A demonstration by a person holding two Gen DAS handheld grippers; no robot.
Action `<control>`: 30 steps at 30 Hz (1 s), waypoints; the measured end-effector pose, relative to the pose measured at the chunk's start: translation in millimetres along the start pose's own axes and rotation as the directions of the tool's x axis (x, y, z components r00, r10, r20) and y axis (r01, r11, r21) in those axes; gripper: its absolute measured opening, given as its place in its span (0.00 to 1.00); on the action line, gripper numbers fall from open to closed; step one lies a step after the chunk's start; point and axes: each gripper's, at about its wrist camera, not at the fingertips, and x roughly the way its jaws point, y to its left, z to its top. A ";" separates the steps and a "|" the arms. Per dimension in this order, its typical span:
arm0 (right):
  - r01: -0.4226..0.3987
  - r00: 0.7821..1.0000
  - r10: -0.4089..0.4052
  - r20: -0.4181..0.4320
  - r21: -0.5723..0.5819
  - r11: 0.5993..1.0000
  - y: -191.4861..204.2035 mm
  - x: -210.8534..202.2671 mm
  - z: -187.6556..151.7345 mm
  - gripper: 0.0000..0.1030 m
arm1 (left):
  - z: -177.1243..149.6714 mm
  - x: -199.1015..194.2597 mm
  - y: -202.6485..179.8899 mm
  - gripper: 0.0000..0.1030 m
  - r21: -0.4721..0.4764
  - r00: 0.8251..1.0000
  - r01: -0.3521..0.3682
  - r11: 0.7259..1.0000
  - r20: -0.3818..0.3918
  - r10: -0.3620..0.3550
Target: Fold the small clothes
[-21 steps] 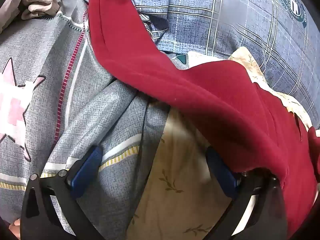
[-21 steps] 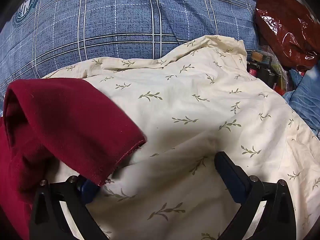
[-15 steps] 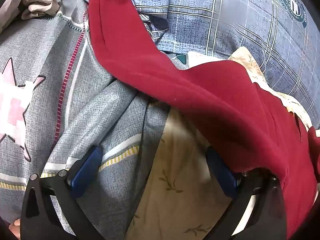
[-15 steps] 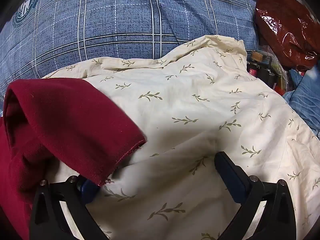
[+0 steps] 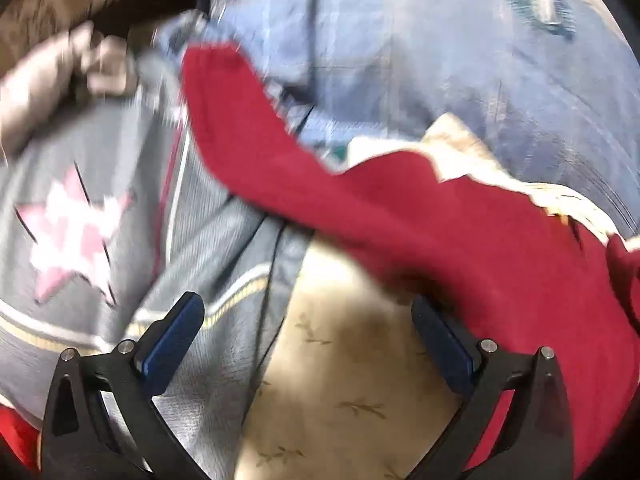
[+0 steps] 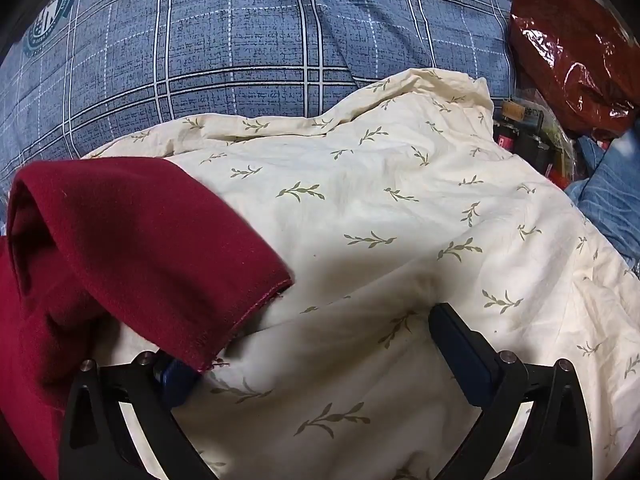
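Left gripper [image 5: 306,330]: jaws spread wide, nothing pinched. It hangs tilted down over the spot where the grey cloth meets the cream one. This whole view is motion-blurred, fyi.

Right gripper [image 6: 314,342]: also wide apart and gripping nothing. Its left blue pad is tucked under the hemmed edge of the red piece; the right pad sits over bare cream fabric.

Red garment [image 6: 132,248]: dark red knit, this looks like the small thing to fold. In the right wrist view it lies crumpled at the left on the cream cloth, with a stitched hem facing the gripper. In the left wrist view [image 5: 420,224] it runs as a long band from upper left to lower right, draped across the grey cloth and the cream one.

Cream cloth [image 6: 400,208]: pale, with little olive leaf sprigs, rumpled, under the red piece.

Grey cloth [image 5: 208,240]: has a pink and white pixel-style star [image 5: 72,236], plus a red stripe and a yellow-and-white band.

Blue plaid bedding [image 6: 240,40]: behind everything, white and dark check lines.

Round badge [image 6: 50,20]: teal crest printed on the plaid, top left. There's lettering around the ring but I can't read it.

Red plastic bag [image 6: 572,52]: shiny, crinkly, top right corner.

Small boxes [image 6: 524,128]: dark packs beside the bag; labels too small to read.
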 end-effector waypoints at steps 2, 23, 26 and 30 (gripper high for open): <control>-0.032 0.999 0.032 -0.008 -0.025 0.999 6.1 -13.7 -5.1 0.99 | -2.2 -15.4 -6.9 1.00 0.023 0.999 -0.039 0.999 0.037 0.038; -0.517 0.854 0.519 -0.026 -0.160 0.841 185.8 -150.6 -55.1 1.00 | -13.7 -36.7 -68.0 1.00 0.144 0.996 0.063 0.988 0.055 -0.072; -0.510 0.858 0.514 -0.008 -0.135 0.850 198.8 -145.6 -51.8 1.00 | -13.0 -28.2 -65.0 1.00 0.131 0.997 0.055 0.990 0.042 -0.061; -0.492 0.868 0.497 0.003 -0.141 0.859 215.5 -137.2 -48.4 1.00 | -9.5 -26.8 -61.9 1.00 0.116 0.997 0.053 0.992 0.048 -0.059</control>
